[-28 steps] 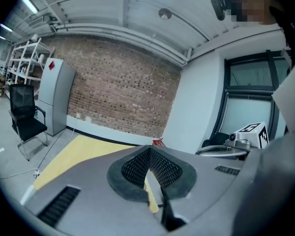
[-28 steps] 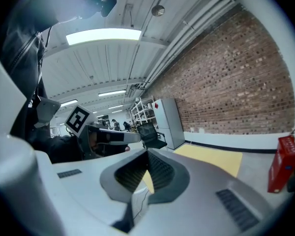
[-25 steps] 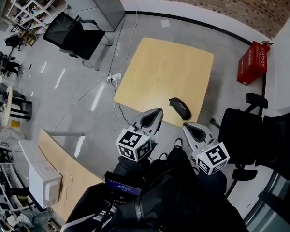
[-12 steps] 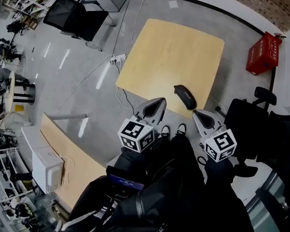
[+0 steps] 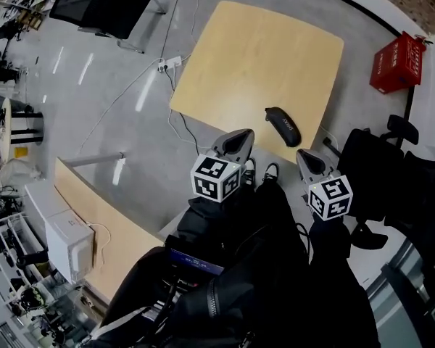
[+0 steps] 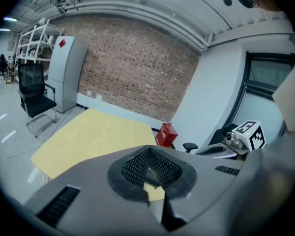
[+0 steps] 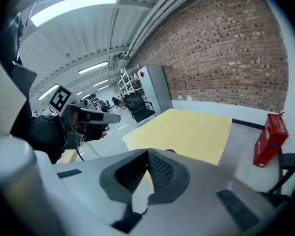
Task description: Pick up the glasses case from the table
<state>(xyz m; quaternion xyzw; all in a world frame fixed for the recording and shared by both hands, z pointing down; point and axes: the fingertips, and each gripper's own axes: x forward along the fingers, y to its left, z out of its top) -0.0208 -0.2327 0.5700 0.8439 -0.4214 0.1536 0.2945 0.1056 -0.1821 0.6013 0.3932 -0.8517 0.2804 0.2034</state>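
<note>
Head view: nothing gripped at the desk edge

The left tool and right tool are hanging clenched and empty off the near edge. The black glasses case is lying on the desk by its near right edge, untouched.

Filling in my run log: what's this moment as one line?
glasses case: on table, untouched | left gripper: shut, empty | right gripper: shut, empty, nearer the glasses case

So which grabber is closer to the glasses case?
The right gripper: the black glasses case lies just ahead of its tip, while the left gripper sits farther off to the side.
</note>
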